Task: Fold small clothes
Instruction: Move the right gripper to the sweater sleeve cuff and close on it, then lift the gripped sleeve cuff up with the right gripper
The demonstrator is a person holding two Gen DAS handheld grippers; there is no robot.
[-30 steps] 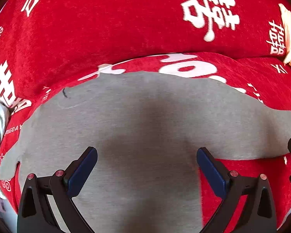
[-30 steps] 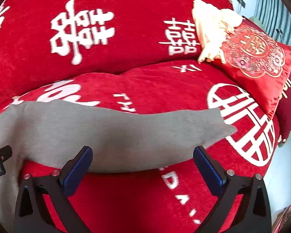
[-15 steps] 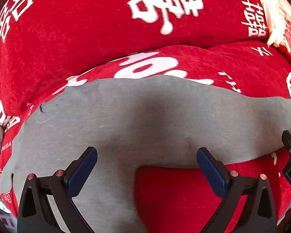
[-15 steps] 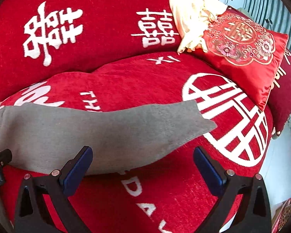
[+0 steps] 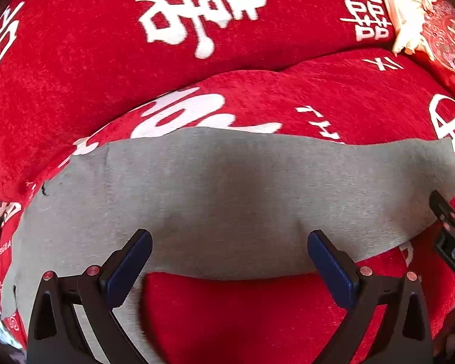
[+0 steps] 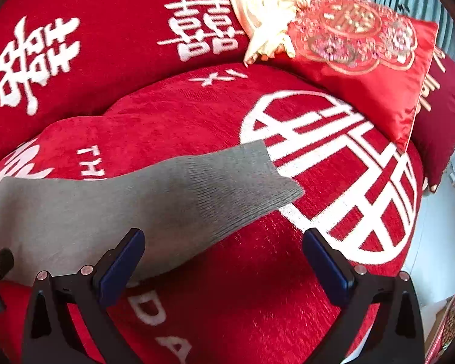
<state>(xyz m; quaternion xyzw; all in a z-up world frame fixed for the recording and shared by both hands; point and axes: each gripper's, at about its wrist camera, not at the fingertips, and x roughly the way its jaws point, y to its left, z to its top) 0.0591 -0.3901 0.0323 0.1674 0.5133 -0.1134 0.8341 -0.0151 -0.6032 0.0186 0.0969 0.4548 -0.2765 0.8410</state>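
Left gripper (image 5: 227,257) is hanging low over the near edge of a grey knit garment (image 5: 227,200), its blue-padded fingers (image 5: 127,270) standing wide apart and gripping nothing. Right gripper (image 6: 224,257) is likewise hovering with fingers (image 6: 118,270) spread wide, the left pad sitting over the garment's near hem, the right pad over bare cover. The garment is lying flat across the seat of a sofa draped in a red cover (image 5: 257,318) with white characters and lettering; one part is running toward the camera at the lower left of the left wrist view. Its long sleeve (image 6: 227,185) is stretching out rightward, ribbed cuff end resting on a large white round emblem (image 6: 342,179). A bit of the right gripper's black body is showing at the right edge of the left wrist view. Farther back, a red embroidered cushion (image 6: 364,60) is leaning in the corner, with a cream cloth (image 6: 270,15) bunched against its left side.
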